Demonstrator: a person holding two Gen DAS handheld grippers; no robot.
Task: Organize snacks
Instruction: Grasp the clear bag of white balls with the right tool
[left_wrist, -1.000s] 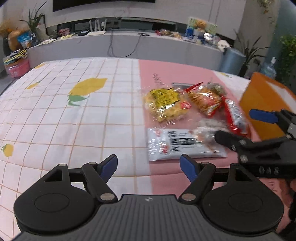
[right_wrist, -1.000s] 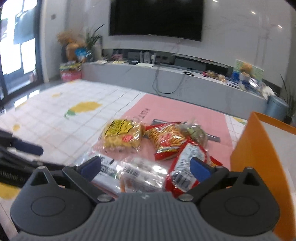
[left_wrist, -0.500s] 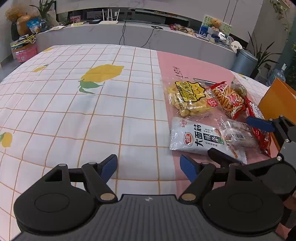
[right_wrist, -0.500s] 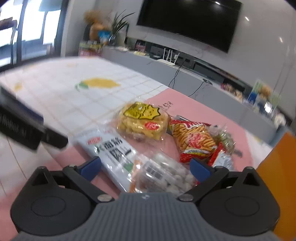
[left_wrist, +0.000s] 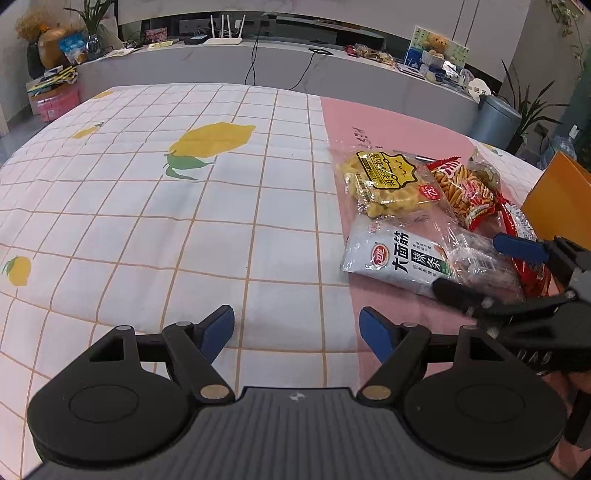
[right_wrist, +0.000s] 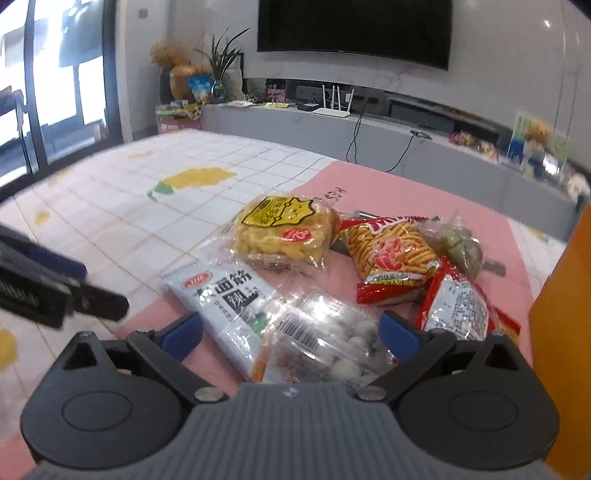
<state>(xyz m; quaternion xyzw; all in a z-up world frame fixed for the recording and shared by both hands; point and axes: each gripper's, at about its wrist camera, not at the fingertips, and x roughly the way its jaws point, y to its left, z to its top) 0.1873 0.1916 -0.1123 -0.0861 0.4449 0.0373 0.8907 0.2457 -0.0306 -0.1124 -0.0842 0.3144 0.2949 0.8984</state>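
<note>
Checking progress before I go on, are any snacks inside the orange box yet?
Cannot tell: the orange box shows only its outer wall; five packets lie beside it.

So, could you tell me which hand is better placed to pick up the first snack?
Right. The right tool is open around the clear packet, while the left tool hangs open over bare cloth.

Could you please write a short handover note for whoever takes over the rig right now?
Left gripper: open, empty, over the checked cloth.
Right gripper: jaws have just been closing a little, not yet gripping; the clear bag lies between them.
Snacks in one pile on the pink mat: yellow bag, grey pack, stick snacks, red pack, greenish bag.
Orange box stands right of the pile.
Done: nothing visibly sorted.
Left: all snacks, probably the clear bag first.
</note>
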